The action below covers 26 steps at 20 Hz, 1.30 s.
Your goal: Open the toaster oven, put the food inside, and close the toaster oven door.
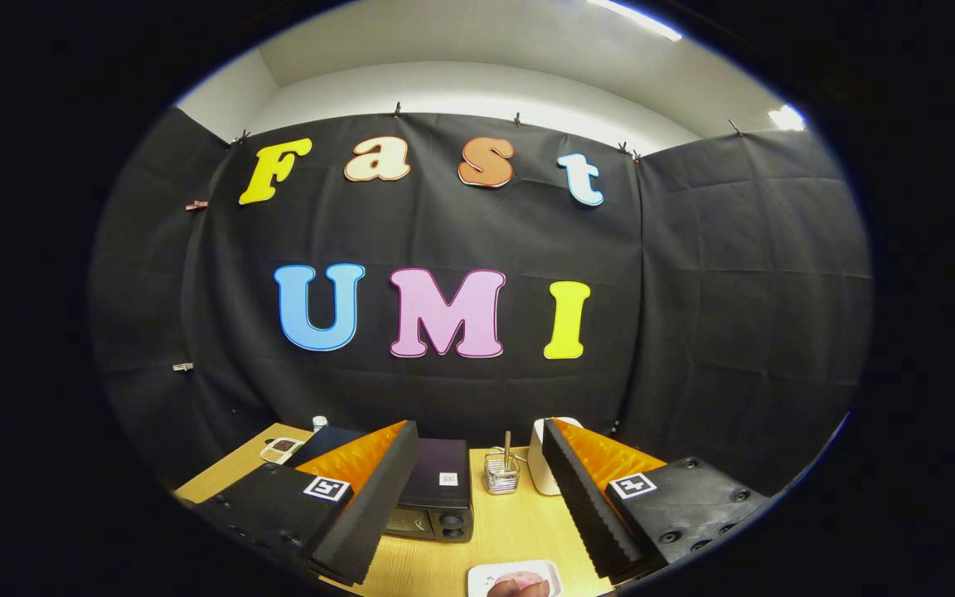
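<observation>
Looking along the gripper (477, 506), we see both fingers spread wide apart with nothing between the pads, so it's released and holding nothing. It sits above a light wooden surface (511, 531).

Small black box-shaped toaster oven (438, 489) stands on the surface just ahead of the fingers, partly hidden behind the left finger. Flat dark top with a small white square sticker on it. On the front we make out a dark glass panel and two round knobs at its right end. Door looks shut, though most of the front is hidden by the finger, so we can't be certain.

Small white plate (490, 575) lies between the fingers, closest to the camera, with a pale pink piece of food (519, 579) on it. Something brownish overlaps the food at the near rim; we can't tell what it is.

Beyond the fingers, right of the oven: a clear square glass holder (501, 475) with a wooden stick standing in it, and a white rounded appliance (540, 456) partly behind the right finger. Far left corner of the surface holds a small white patterned item (281, 450) and a white-capped container (320, 423).
</observation>
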Motion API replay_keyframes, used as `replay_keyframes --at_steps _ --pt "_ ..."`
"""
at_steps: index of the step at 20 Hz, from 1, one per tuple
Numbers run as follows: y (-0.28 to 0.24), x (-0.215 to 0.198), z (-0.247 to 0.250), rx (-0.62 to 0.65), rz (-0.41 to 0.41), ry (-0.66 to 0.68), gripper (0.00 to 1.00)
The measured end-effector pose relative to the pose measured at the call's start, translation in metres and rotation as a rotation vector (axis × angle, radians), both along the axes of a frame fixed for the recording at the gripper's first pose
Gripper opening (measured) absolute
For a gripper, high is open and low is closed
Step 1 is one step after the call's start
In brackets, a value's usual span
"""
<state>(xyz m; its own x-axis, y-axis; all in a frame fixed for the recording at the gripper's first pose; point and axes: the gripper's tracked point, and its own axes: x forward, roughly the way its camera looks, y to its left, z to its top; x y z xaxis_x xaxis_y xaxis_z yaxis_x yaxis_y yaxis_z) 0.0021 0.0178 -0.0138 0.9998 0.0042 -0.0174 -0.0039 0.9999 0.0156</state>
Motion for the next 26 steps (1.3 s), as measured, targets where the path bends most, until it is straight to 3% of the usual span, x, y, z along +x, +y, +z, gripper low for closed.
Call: replay_keyframes --at_steps 12,26 --pt "0.131 0.029 -0.101 0.058 0.139 0.220 0.99" --pt "0.199 0.089 -0.232 0.049 0.092 0.505 0.99"
